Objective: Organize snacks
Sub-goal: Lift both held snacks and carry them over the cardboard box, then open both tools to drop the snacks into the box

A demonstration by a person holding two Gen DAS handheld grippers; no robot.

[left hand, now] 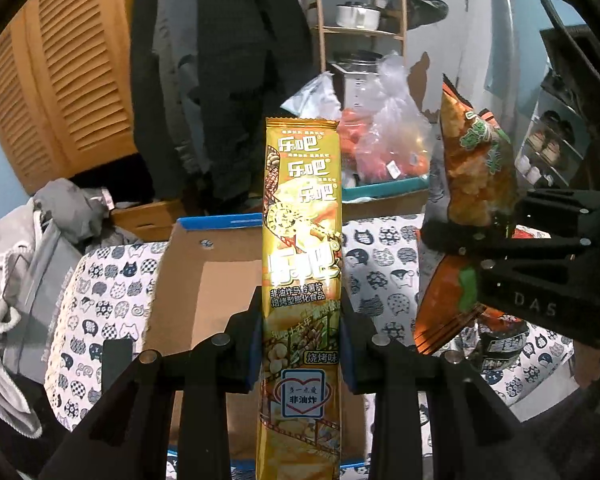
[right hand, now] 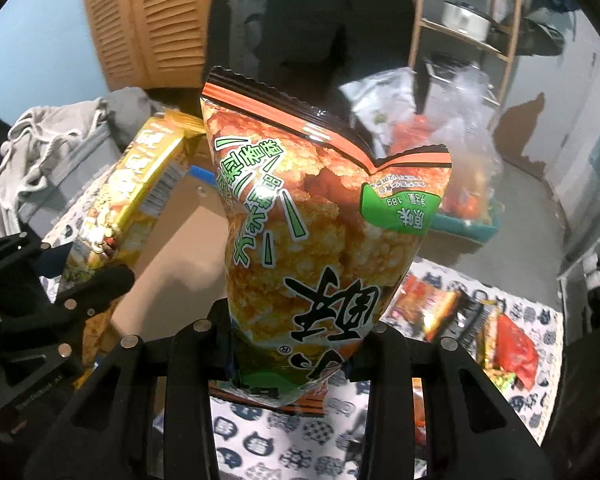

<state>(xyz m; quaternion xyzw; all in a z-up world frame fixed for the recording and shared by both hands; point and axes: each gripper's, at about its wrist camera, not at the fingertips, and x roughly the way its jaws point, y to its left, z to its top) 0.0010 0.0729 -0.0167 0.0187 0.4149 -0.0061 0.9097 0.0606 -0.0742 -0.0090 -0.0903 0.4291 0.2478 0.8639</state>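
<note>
My left gripper (left hand: 300, 344) is shut on a long golden chip packet (left hand: 302, 240) that stands upright between the pads, above an open cardboard box (left hand: 204, 280). My right gripper (right hand: 300, 344) is shut on an orange and green rice-cracker bag (right hand: 312, 220), held upside down. In the left wrist view the rice-cracker bag (left hand: 476, 172) hangs at the right in the other black gripper. Seen from the right wrist, the golden packet (right hand: 132, 196) sits at the left over the cardboard box (right hand: 180, 248). Several loose snack packets (right hand: 480, 328) lie on the cat-print cloth (right hand: 284, 440).
A clear plastic bag of red snacks (left hand: 388, 140) rests in a teal tray (left hand: 384, 190) beyond the box. Grey clothing (left hand: 24, 260) is heaped at the left. A louvred wooden cabinet (left hand: 60, 80), dark hanging garments and a wooden shelf with a pot (left hand: 358, 14) stand behind.
</note>
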